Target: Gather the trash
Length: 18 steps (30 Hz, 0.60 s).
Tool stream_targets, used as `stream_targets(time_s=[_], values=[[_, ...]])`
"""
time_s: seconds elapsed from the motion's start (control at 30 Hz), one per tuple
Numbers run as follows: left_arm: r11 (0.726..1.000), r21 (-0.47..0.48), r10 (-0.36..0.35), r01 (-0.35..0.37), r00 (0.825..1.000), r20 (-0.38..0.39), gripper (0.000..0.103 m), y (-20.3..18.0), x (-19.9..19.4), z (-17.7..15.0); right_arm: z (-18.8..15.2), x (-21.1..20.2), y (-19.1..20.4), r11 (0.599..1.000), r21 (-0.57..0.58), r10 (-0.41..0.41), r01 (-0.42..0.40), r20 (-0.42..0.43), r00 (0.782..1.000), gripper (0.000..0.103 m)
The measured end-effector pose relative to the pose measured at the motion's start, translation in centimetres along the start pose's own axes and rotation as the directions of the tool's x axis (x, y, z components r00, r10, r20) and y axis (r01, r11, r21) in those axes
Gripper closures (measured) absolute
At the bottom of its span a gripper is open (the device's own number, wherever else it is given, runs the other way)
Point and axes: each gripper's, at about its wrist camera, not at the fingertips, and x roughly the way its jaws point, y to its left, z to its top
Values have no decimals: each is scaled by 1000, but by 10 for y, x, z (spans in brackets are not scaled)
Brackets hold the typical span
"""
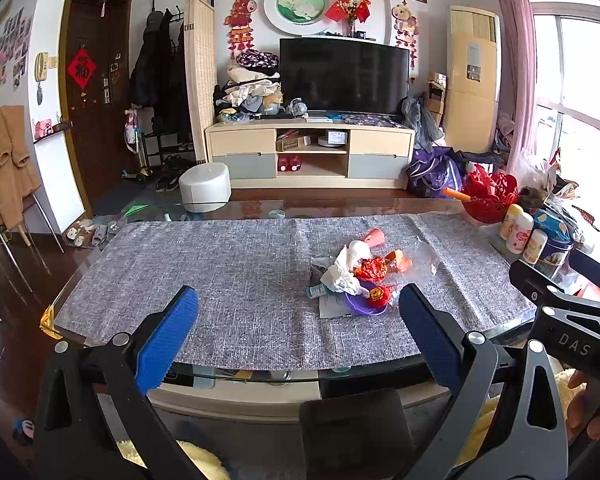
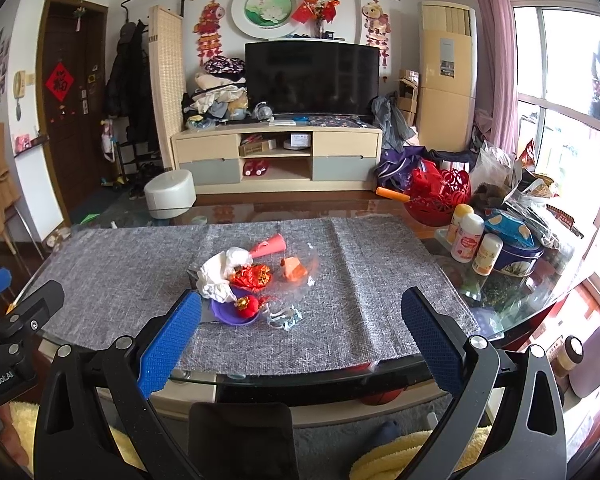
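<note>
A heap of trash lies on the grey table mat (image 1: 228,280) (image 2: 380,280): crumpled white tissue (image 1: 346,268) (image 2: 218,270), red foil wrapper (image 1: 372,269) (image 2: 252,274), an orange piece (image 1: 398,261) (image 2: 294,269), a pink cone (image 1: 373,237) (image 2: 270,245), a purple dish (image 1: 360,304) (image 2: 230,312) with a red ball (image 1: 378,296) (image 2: 247,305), and clear plastic (image 2: 286,318). My left gripper (image 1: 298,304) is open and empty, near the table's front edge, left of the heap. My right gripper (image 2: 300,308) is open and empty, with the heap ahead between its fingers.
A red basket (image 1: 490,196) (image 2: 440,196), several bottles (image 1: 518,232) (image 2: 466,240) and a blue tin (image 2: 516,256) stand at the table's right end. The glass table edge (image 1: 260,374) (image 2: 300,378) runs just below the fingers. A TV cabinet (image 1: 310,152) stands beyond.
</note>
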Motion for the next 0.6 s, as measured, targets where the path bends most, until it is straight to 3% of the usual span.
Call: stream_targets(time_s=[0.6], values=[[1000,-2,1,-1,1000,2,8,0,0,0,0,1,-1,1000,1,0,0,-2,1000,3]])
